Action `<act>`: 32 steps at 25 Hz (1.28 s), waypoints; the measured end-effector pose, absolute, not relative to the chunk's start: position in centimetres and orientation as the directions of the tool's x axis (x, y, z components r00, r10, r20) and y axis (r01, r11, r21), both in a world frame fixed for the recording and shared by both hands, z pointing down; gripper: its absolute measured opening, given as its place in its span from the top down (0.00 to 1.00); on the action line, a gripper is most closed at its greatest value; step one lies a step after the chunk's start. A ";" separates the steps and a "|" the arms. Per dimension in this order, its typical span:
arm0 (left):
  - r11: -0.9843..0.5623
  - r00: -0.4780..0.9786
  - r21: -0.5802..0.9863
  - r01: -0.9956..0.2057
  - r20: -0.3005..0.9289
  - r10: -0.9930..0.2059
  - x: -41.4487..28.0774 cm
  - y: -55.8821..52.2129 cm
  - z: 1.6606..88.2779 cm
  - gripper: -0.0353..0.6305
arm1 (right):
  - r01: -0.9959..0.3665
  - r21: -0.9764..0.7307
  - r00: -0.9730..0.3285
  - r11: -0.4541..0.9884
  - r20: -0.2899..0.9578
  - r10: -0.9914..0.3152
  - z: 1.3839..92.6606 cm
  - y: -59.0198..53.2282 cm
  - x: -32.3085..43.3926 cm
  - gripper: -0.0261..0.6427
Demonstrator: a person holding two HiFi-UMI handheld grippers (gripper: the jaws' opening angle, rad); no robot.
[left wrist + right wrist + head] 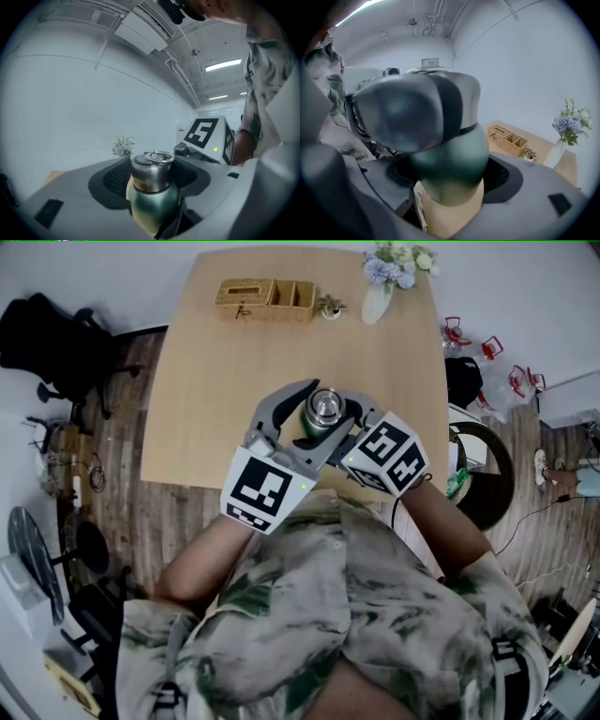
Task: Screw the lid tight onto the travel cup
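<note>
The travel cup has a green body and a steel lid with a ring handle, and it is held upright over the near half of the wooden table. My left gripper comes from the lower left and its jaws close round the cup's body. My right gripper reaches in from the right and also closes on the green body. In the left gripper view the lid sits on the cup. A grey finger of the left gripper hides part of the lid in the right gripper view.
A wicker basket, a small potted plant and a white vase of flowers stand along the table's far edge. A black chair is at the left on the wooden floor.
</note>
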State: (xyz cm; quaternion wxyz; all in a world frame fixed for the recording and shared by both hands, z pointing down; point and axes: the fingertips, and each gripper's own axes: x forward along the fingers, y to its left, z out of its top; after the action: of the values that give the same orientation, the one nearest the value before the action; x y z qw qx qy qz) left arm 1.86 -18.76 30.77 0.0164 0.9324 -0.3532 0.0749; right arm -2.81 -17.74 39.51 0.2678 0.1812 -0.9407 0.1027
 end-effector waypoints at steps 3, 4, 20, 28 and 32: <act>-0.804 0.794 -0.038 -0.593 0.142 -0.591 2.2 -18.2 30.5 0.54 | -0.376 -0.087 -0.799 0.923 0.534 -0.275 39.3 -17.4 -2.7 0.37; -0.823 0.813 -0.036 -0.567 0.136 -0.566 2.3 -17.9 30.4 0.54 | -0.367 -0.084 -0.803 0.926 0.531 -0.270 39.2 -17.2 -2.7 0.37; -0.983 0.977 0.036 -0.179 0.124 -0.173 2.1 -16.4 30.3 0.54 | -0.255 -0.123 -0.845 0.959 0.510 -0.160 38.8 -15.9 -3.1 0.37; -0.847 0.832 -0.021 -0.532 0.173 -0.527 2.0 -18.7 30.4 0.50 | -0.388 -0.146 -0.815 0.910 0.516 -0.264 39.4 -17.9 -2.4 0.37; -0.768 0.754 -0.006 -0.641 0.183 -0.631 2.1 -19.5 30.7 0.50 | -0.407 -0.108 -0.791 0.907 0.538 -0.291 39.7 -18.1 -2.8 0.37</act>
State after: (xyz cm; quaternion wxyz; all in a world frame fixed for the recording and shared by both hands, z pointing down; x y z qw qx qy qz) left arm 2.08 -19.54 30.69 0.0284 0.9360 -0.3397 0.0874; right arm -2.78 -18.14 39.70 0.2645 0.1857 -0.9399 0.1100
